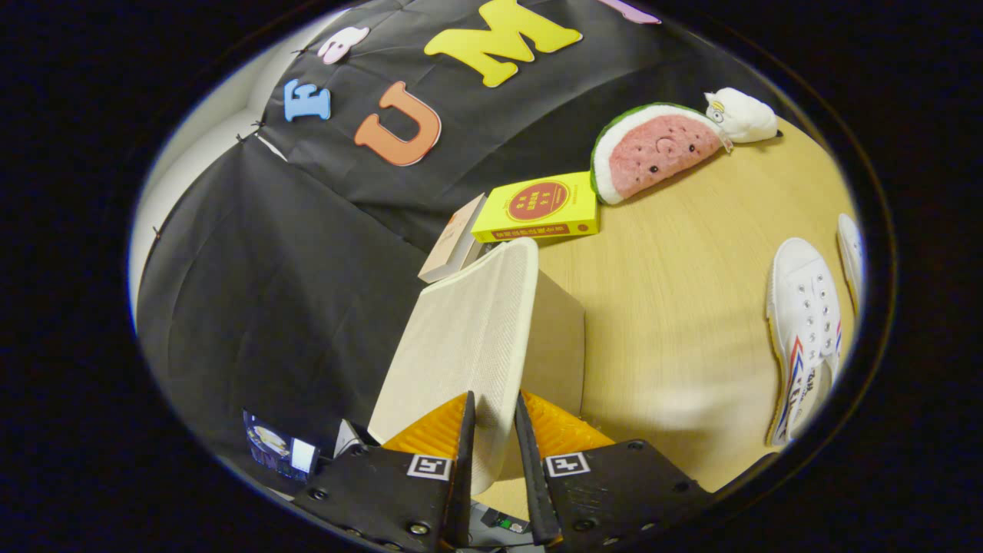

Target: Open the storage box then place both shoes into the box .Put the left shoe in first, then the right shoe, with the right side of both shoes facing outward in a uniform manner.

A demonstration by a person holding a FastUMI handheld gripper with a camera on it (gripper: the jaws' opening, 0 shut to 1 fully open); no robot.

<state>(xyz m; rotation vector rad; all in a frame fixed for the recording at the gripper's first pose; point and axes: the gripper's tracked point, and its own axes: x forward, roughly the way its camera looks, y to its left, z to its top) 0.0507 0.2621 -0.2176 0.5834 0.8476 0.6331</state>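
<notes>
Gripper view: gripper (494, 418) clamped on storage box lid (468, 338), lid raised at centre frame, box (557, 338) opening up. Both white sneakers, (805, 330) and (851, 253), lying on wooden table (676, 292) at right. Opening nearly done, probably; left shoe, then right, not yet loaded.

The tongs (494, 430) have two flat dark plates, each bearing a small square black-and-white marker and round screw heads near the edges; ribbed pads (430, 434) line the fingers' outer faces.
</notes>
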